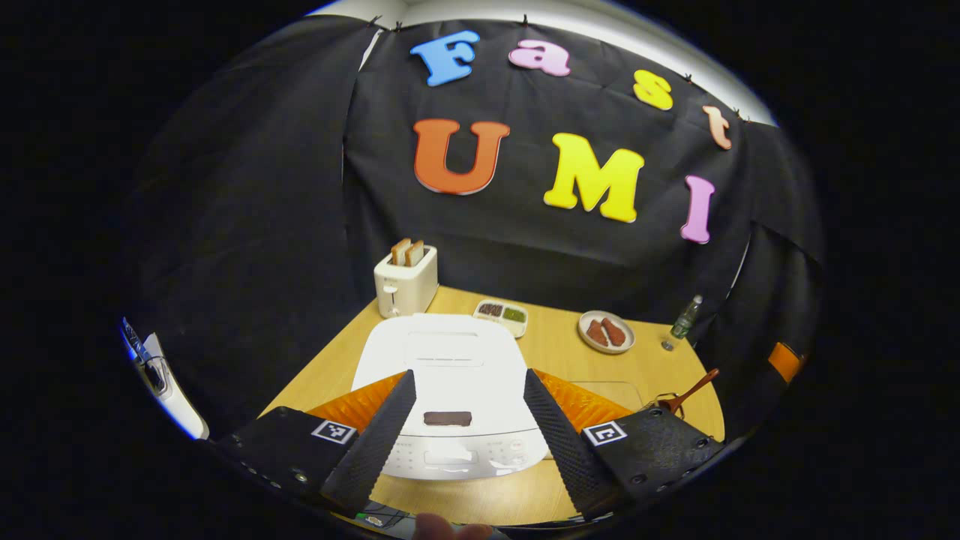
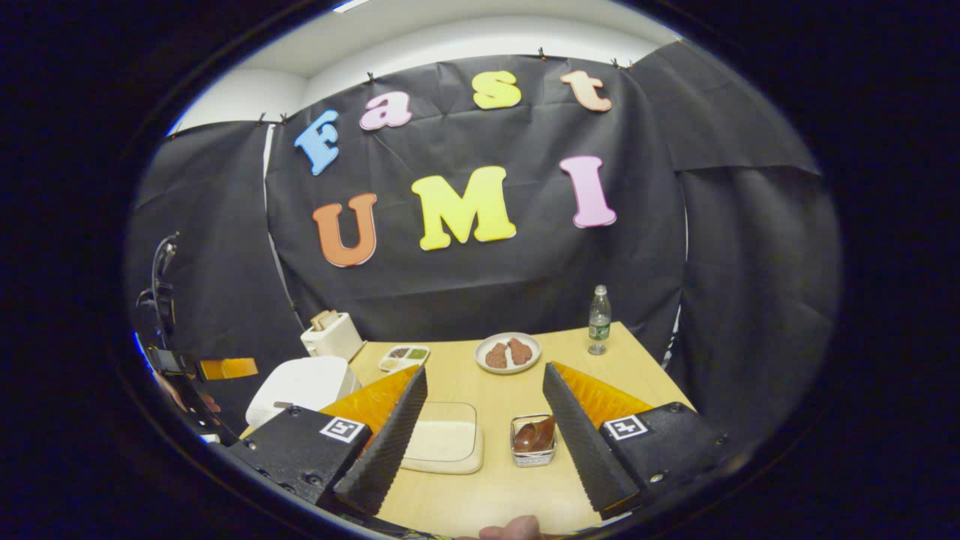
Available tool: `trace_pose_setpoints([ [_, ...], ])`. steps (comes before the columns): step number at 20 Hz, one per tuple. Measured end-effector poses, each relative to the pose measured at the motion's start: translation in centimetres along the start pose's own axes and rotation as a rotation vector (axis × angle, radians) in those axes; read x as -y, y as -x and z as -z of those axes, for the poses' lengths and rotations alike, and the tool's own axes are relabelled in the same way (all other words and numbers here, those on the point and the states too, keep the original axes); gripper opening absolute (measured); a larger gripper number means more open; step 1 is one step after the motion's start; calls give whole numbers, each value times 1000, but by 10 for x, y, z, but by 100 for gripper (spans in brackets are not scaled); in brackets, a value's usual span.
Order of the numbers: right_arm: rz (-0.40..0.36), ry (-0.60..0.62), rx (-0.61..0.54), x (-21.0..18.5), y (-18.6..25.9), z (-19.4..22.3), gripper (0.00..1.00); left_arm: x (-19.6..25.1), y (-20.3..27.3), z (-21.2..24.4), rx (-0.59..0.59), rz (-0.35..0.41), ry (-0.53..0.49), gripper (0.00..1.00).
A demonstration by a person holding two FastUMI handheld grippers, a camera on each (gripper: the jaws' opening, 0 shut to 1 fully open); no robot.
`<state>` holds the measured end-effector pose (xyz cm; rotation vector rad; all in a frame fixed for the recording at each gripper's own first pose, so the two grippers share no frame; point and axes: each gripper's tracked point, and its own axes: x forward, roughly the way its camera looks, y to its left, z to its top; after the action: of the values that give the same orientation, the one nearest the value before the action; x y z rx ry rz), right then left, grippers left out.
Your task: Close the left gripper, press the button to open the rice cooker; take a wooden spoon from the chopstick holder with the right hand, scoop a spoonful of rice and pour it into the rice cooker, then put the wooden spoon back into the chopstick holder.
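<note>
The left claw (image 1: 466,442) hung released, its fingers spread wide to either side of the white rice cooker (image 1: 454,390), which sat closed on the tabletop (image 1: 555,352) just ahead and below. The dark button (image 1: 448,418) on the lid's near edge lay between the fingertips, so the claw would need to clench before pressing down. The right claw (image 2: 486,446) was likewise released and held nothing; just ahead of it to the right stood the chopstick holder (image 2: 533,441) with the wooden spoon (image 2: 534,435) in it, and straight ahead a shallow tray of rice (image 2: 444,444). Farther off stood a toaster (image 1: 406,281), a plate (image 2: 508,352), a divided dish (image 2: 403,357) and a bottle (image 2: 598,319), none blocking either reach.
</note>
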<state>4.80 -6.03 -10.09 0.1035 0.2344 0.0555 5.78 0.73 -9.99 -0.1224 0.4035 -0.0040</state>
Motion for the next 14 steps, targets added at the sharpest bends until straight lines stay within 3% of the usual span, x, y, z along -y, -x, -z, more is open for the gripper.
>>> trace_pose_setpoints([
  [6,22,70,172,-45,100,-43,99,32,120,-36,248,133,-88,94],
  [14,52,123,237,-63,181,-37,100,49,198,-17,340,194,-85,94],
])
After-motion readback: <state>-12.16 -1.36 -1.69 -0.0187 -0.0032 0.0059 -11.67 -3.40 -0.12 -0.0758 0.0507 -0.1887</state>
